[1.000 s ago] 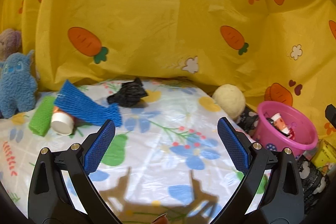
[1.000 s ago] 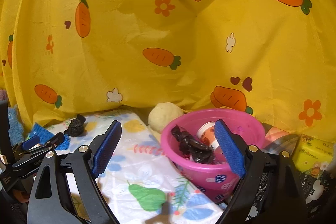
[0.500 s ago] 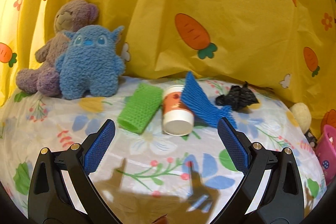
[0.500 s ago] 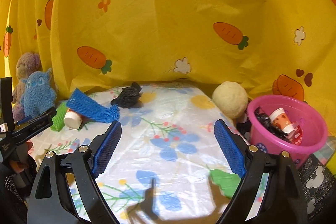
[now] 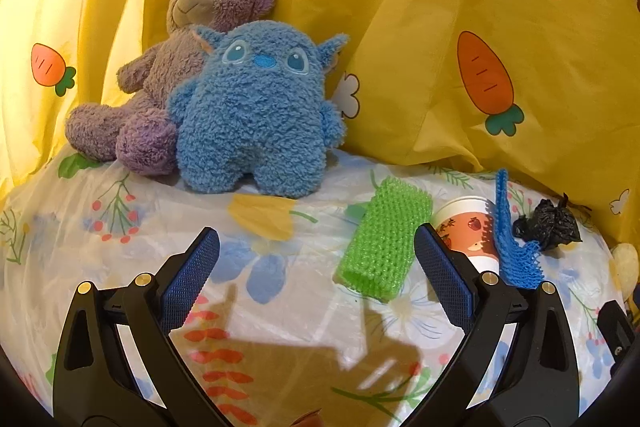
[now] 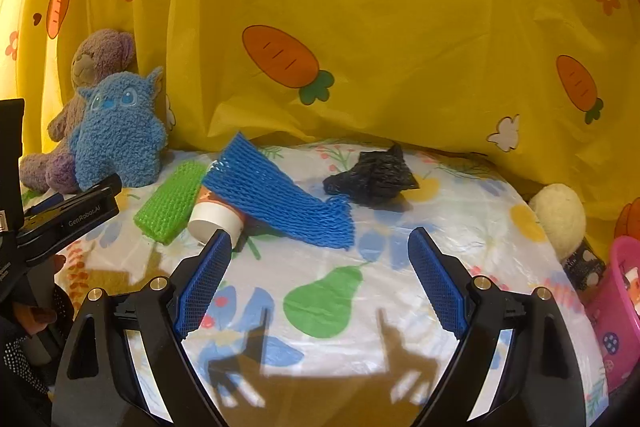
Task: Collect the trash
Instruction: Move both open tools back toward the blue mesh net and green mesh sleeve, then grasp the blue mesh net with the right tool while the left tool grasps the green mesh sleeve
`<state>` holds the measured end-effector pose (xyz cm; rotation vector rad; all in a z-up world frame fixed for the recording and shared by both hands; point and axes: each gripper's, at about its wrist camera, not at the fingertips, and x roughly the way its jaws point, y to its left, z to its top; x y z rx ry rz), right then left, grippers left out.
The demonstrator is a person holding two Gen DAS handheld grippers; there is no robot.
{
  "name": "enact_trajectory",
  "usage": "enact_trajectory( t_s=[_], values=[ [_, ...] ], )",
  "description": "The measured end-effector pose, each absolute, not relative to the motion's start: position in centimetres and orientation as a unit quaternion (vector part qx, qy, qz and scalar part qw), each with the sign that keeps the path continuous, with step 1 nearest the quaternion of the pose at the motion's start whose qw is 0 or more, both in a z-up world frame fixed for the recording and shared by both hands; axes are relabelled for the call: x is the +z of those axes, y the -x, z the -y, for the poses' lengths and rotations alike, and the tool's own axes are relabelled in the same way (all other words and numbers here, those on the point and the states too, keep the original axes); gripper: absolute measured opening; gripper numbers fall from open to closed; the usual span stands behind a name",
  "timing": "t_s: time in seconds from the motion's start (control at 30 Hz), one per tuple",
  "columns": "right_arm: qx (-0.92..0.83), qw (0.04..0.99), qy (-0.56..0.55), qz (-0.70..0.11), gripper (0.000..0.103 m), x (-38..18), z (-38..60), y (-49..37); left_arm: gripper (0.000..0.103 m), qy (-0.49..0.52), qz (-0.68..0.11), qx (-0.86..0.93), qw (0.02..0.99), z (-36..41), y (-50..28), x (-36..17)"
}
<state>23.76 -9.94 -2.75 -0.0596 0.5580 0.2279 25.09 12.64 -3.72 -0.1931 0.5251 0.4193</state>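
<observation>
We find both the left hand-held gripper [image 5: 316, 281] and right hand-held gripper [image 6: 318, 281] spread, empty, over the worktop [image 6: 460, 227].

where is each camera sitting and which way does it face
Left wrist: on the left gripper, facing the blue plush monster and purple teddy bear; its own open fingers show.
Right wrist: on the right gripper, facing the blue foam net and black bag; open fingers show, left gripper at the edge.
Shared: green foam net, paper cup, both plush toys.
</observation>
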Motion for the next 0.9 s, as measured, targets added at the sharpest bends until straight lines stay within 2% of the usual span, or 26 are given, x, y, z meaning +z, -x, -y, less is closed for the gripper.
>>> enact_trajectory(
  t_s=[0.23,0.4,0.53,0.6,0.7,0.77,0.8,0.87,0.9],
  values=[
    [0.147,0.947,0.035,-0.284,0.086,-3.9,6.1,-26.8,0.096,0.107,-0.256,0.228,0.933,-14.7,-25.4,-4.2],
    [0.159,0.942,0.046,-0.292,0.081,-5.0,3.9,-28.7,0.096,0.125,-0.26,0.248,0.925,-16.3,-25.5,-4.8],
    [0.162,0.939,0.048,-0.3,0.072,-5.4,2.9,-30.0,0.096,0.144,-0.266,0.252,0.919,-17.6,-25.7,-5.3],
    [0.163,0.938,0.043,-0.303,0.064,-5.6,2.7,-30.7,0.096,0.154,-0.272,0.25,0.916,-17.9,-25.8,-5.7],
    [0.166,0.936,0.034,-0.307,0.048,-5.8,2.7,-31.3,0.096,0.152,-0.278,0.239,0.918,-17.6,-26.1,-6.1],
    [0.17,0.936,0.032,-0.307,0.03,-5.9,2.9,-31.4,0.096,0.151,-0.281,0.227,0.92,-17.2,-26.3,-6.3],
    [0.168,0.936,0.033,-0.306,0.027,-5.9,3.0,-31.4,0.096,0.152,-0.283,0.218,0.922,-17.0,-26.4,-6.4],
    [0.168,0.937,0.03,-0.306,0.014,-5.9,3.5,-31.4,0.096,0.149,-0.287,0.2,0.925,-16.3,-26.6,-6.6],
    [0.166,0.938,0.027,-0.305,0.012,-5.9,3.8,-31.4,0.096,0.146,-0.29,0.192,0.926,-16.0,-26.7,-6.7]
  ],
)
